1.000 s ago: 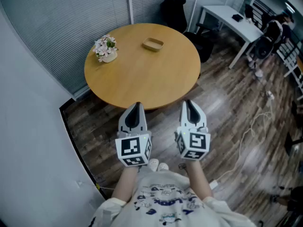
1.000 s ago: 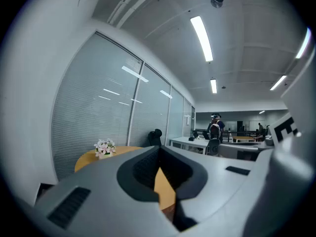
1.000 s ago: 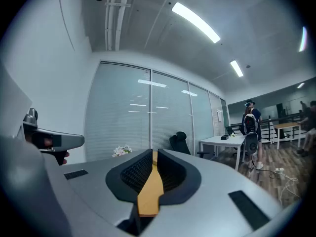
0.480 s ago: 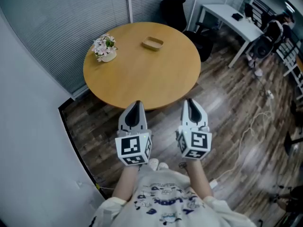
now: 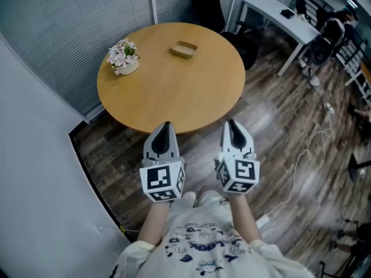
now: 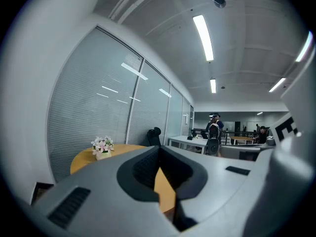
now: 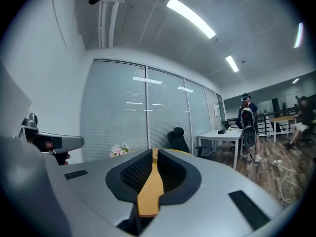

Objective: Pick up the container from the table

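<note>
A small shallow wooden container [image 5: 184,48] lies on the far side of the round wooden table [image 5: 174,91]. Both grippers are held close to the person's body, short of the table's near edge and far from the container. My left gripper [image 5: 166,126] points at the table with its jaws together and nothing in them. My right gripper [image 5: 231,123] stands beside it, also shut and empty. In the left gripper view, my left gripper [image 6: 159,149] shows only a sliver of table top; the container is hidden. It is hidden in the right gripper view too, behind my right gripper [image 7: 154,152].
A pot of pink and white flowers [image 5: 122,57] stands at the table's left edge. Behind the table are a black office chair [image 5: 208,7] and a white desk [image 5: 277,13]. A white cable [image 5: 310,149] lies on the wood floor at right. Blinds cover the glass wall at left.
The table and room have shifted slightly left and up in the head view. Both grippers keep their place in front of the body, still shut.
</note>
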### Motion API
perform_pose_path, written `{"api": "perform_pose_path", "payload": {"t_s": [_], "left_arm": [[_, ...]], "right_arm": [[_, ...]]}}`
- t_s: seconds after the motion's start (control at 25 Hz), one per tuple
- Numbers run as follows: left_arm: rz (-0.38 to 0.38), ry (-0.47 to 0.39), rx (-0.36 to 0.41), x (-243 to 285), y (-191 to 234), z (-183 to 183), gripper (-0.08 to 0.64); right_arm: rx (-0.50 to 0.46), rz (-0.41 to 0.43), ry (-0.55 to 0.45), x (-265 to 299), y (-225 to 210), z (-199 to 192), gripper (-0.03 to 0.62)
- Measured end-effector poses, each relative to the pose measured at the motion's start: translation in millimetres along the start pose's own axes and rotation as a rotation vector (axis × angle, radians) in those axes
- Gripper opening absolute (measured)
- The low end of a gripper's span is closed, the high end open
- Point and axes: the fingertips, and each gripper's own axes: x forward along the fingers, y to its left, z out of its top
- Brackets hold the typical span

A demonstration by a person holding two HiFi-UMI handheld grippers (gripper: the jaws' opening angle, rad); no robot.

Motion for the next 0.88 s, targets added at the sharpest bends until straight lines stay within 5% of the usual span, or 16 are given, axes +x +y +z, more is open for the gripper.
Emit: {"api": "perform_pose_path", "payload": {"t_s": [0.36,0.88], "left_arm": [[0.003,0.031,-0.016,33.2,10.0,-8.8,0.002],[0.081,0.032,-0.013,148.4,18.2,1.8,0.002]], "right_arm": [[0.014,-0.028,0.033,29.3,-13.2,-7.6,0.034],[0.026,0.035,0.056,156.5,-64.5,0.7,0.034]]}}
